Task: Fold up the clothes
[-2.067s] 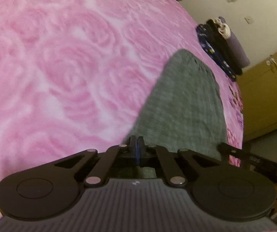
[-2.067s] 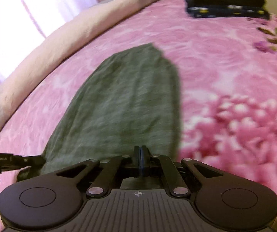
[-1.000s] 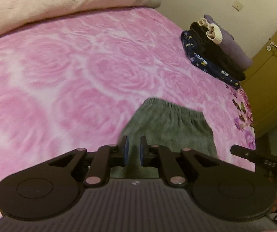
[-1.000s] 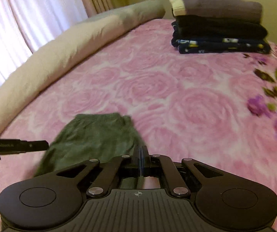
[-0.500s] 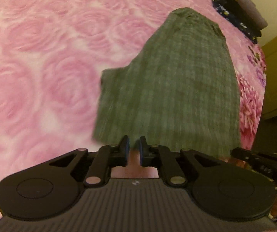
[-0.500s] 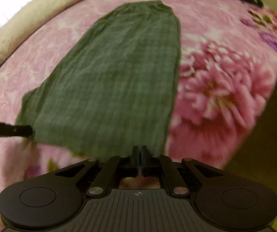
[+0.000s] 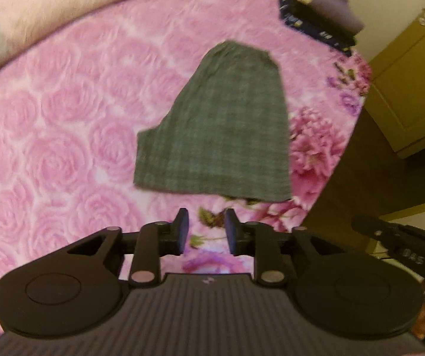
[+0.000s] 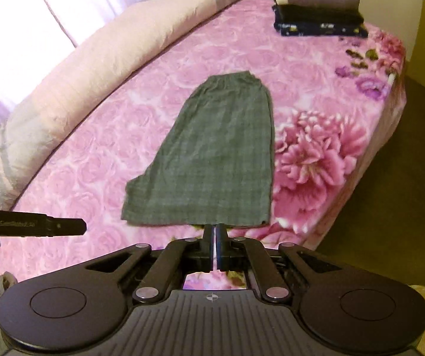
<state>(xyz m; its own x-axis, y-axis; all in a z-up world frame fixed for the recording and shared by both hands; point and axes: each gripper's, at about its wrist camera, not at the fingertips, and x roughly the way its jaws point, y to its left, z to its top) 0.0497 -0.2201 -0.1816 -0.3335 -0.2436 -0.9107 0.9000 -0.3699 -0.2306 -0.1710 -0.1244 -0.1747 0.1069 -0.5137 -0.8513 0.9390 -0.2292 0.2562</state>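
Across the left wrist view, blurred, a dark green checked cloth garment (image 7: 221,127), probably shorts folded in half, lies flat on the pink rose-print bedspread (image 7: 64,118), near the bed's right edge. Left gripper (image 7: 206,231) hangs above the bedspread just short of the garment's hem; its jaws have just been opening and stand apart with nothing between them, garment released. Folded stack of dark clothes (image 7: 319,20) sits at the far corner, well apart from the garment. Yellow-brown wooden cabinet (image 7: 405,89) stands at right. Black body of the right gripper shows at the right edge.

Right wrist view, sharper: same garment (image 8: 212,160) flat, elastic waistband at the far end, hem at the near end, beside a big pink flower print. Right gripper (image 8: 215,237) is clenched, pads together, empty, hovering just before the hem. Long pale pink bolster pillow (image 8: 93,68) runs along the far left side of the bed. Folded stack (image 8: 319,12) at far right corner. Left gripper's black tip pokes in at left.
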